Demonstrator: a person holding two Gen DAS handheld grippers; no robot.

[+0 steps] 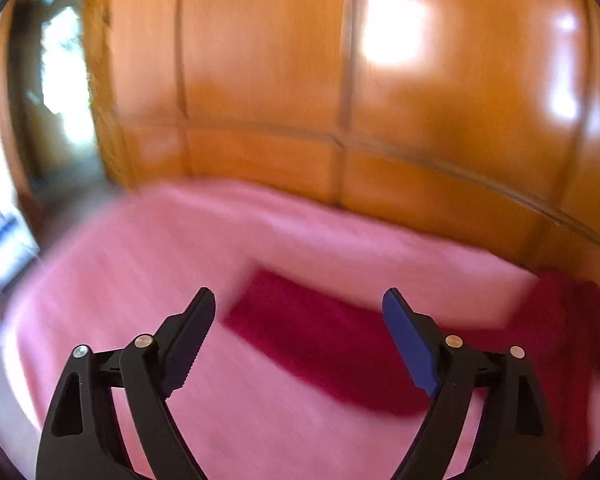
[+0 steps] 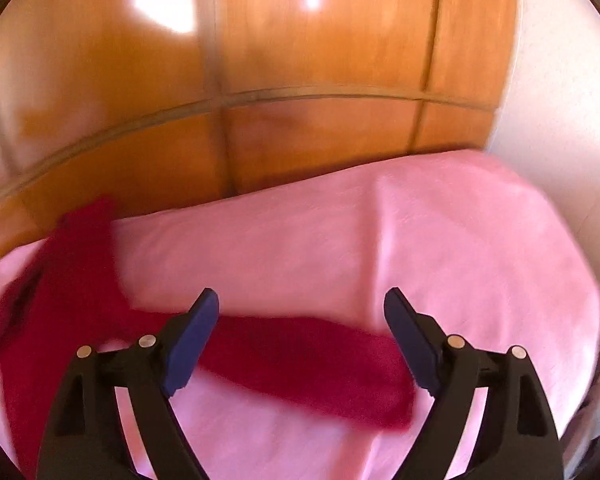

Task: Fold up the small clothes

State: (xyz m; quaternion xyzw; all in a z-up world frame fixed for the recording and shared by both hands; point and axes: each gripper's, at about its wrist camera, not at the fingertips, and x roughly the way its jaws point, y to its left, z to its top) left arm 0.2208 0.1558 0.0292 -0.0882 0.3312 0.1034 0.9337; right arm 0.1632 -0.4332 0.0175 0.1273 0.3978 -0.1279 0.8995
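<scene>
A dark red garment point(image 1: 320, 336) lies flat on a pink sheet point(image 1: 160, 248). In the left wrist view one long sleeve of it stretches from upper left to lower right under my left gripper point(image 1: 300, 300), which stands open above it with nothing between its fingers. More red cloth point(image 1: 560, 320) bunches at the right edge. In the right wrist view another sleeve of the garment point(image 2: 312, 360) runs across beneath my right gripper point(image 2: 300, 300), also open and clear of the cloth. The garment's body point(image 2: 68, 280) spreads at the left. Both pictures are blurred.
The pink sheet point(image 2: 440, 248) covers a bed. Behind it stands a glossy wooden wardrobe point(image 1: 300, 80), close to the bed's far edge. A doorway point(image 1: 60, 100) opens at the far left. A white wall point(image 2: 560, 100) sits right of the wardrobe.
</scene>
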